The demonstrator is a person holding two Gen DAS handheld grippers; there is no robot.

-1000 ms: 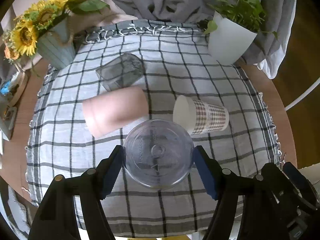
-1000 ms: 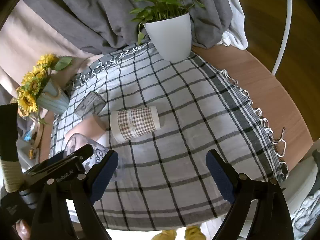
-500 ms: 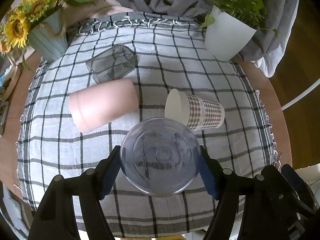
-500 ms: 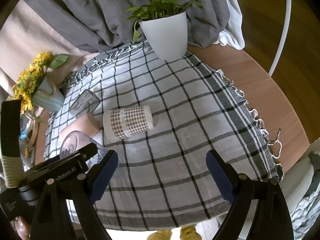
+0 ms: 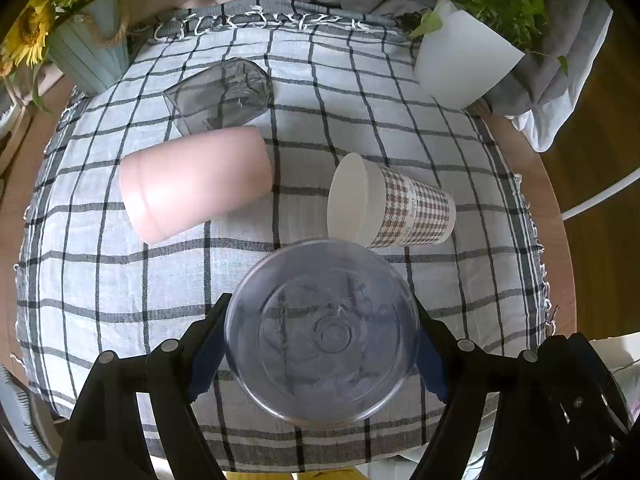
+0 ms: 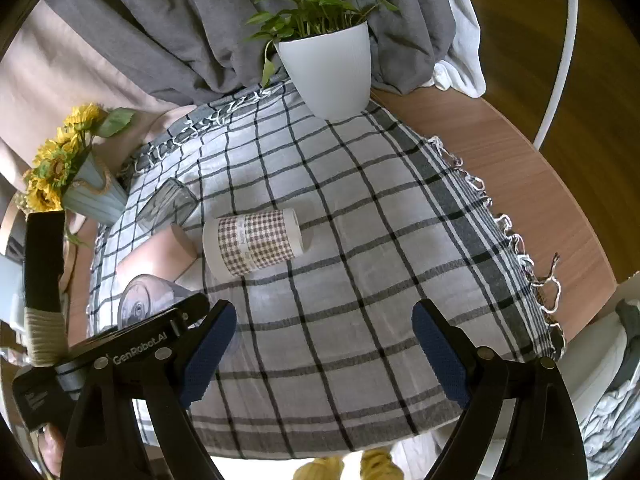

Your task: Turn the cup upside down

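Note:
My left gripper [image 5: 320, 356] is shut on a clear plastic cup [image 5: 322, 330], its round base turned toward the camera, held above the checked cloth [image 5: 100, 280]. The cup also shows in the right wrist view [image 6: 138, 308], pinched by the left gripper [image 6: 132, 344]. My right gripper [image 6: 324, 352] is open and empty over the cloth's near right part. A pink cup [image 5: 196, 188], a houndstooth paper cup [image 5: 390, 204] and a dark clear tumbler [image 5: 222, 96] lie on their sides further back.
A white plant pot [image 5: 460, 64] stands at the back right and a blue vase of sunflowers [image 5: 88, 52] at the back left. The round wooden table's rim [image 6: 540, 184] shows to the right. Grey curtains [image 6: 180, 28] hang behind.
My left gripper has lifted the clear cup off the cloth and closer to the camera; its base looks larger. The right gripper stayed open, drifting slightly.

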